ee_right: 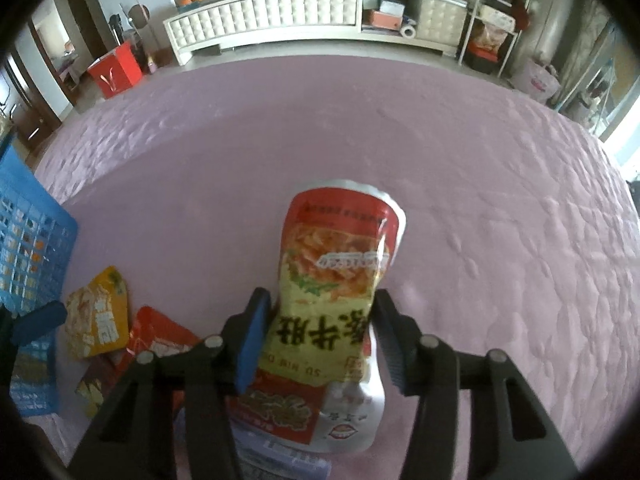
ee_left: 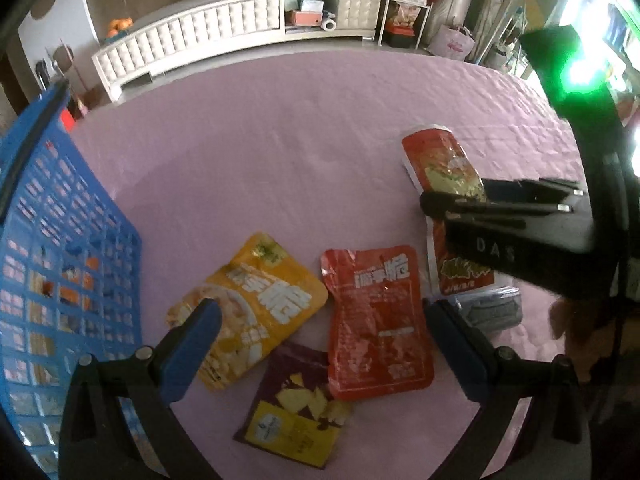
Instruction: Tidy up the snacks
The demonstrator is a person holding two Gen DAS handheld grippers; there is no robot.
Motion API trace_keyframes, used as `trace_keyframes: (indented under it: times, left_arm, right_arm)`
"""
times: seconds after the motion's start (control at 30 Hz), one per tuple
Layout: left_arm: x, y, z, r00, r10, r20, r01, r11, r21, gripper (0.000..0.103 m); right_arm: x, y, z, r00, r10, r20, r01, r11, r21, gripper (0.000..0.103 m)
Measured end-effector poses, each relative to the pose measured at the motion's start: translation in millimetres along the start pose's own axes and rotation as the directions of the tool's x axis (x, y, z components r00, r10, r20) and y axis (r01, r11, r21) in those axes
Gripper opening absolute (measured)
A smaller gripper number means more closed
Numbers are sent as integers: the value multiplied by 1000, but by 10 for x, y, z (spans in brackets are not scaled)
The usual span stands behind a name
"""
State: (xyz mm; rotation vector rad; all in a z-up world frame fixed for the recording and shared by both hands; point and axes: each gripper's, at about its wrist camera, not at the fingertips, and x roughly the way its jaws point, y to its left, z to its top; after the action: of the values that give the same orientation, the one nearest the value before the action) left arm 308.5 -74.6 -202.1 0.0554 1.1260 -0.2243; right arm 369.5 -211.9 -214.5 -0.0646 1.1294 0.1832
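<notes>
Five snack packs still sit on the pink tabletop (ee_left: pixel 280 128), so most of your tidying is left to do. It looks like you are working on the tall red and yellow pack (ee_right: pixel 340 280) now. It lies at about 3 o'clock from the others, a little apart from them.

Near it, at 9 o'clock, is the flat red pack (ee_left: pixel 376 320). Next to that is the yellow pack (ee_left: pixel 256 300), and the purple pack (ee_left: pixel 292 408) sits at 6 o'clock with its top edge tucked under those two. A small grey pack (ee_left: pixel 492 310) peeks out just under the tall pack's bottom end.

Far over at 9 o'clock stands the blue basket (ee_left: pixel 68 240). You can see some colours through its holes, so I think a few snacks are in there already, but I cannot tell how many.

Your right gripper (ee_right: pixel 320 332) is down over the tall pack. Its jaws are about half way in, one on each side of the pack's middle. The blue pad (ee_right: pixel 252 340) looks like it touches the pack's edge. The other side looks very close too. I cannot tell if the squeeze is tight yet.

Your left gripper (ee_left: pixel 320 332) hangs over the middle packs. Its jaws are wide apart and hold nothing.
</notes>
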Motion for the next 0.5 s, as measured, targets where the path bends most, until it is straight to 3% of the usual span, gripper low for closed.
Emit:
trace_keyframes:
  times: [0.27, 0.5]
  left_arm:
    - [0, -6, 39, 999, -31, -15, 31, 1000, 3, 102]
    - [44, -119, 45, 999, -39, -28, 39, 999, 20, 102]
  right_arm:
    - [-99, -10, -89, 999, 44, -16, -43, 999, 19, 45]
    - [-250, -46, -322, 1000, 19, -19, -19, 1000, -2, 45]
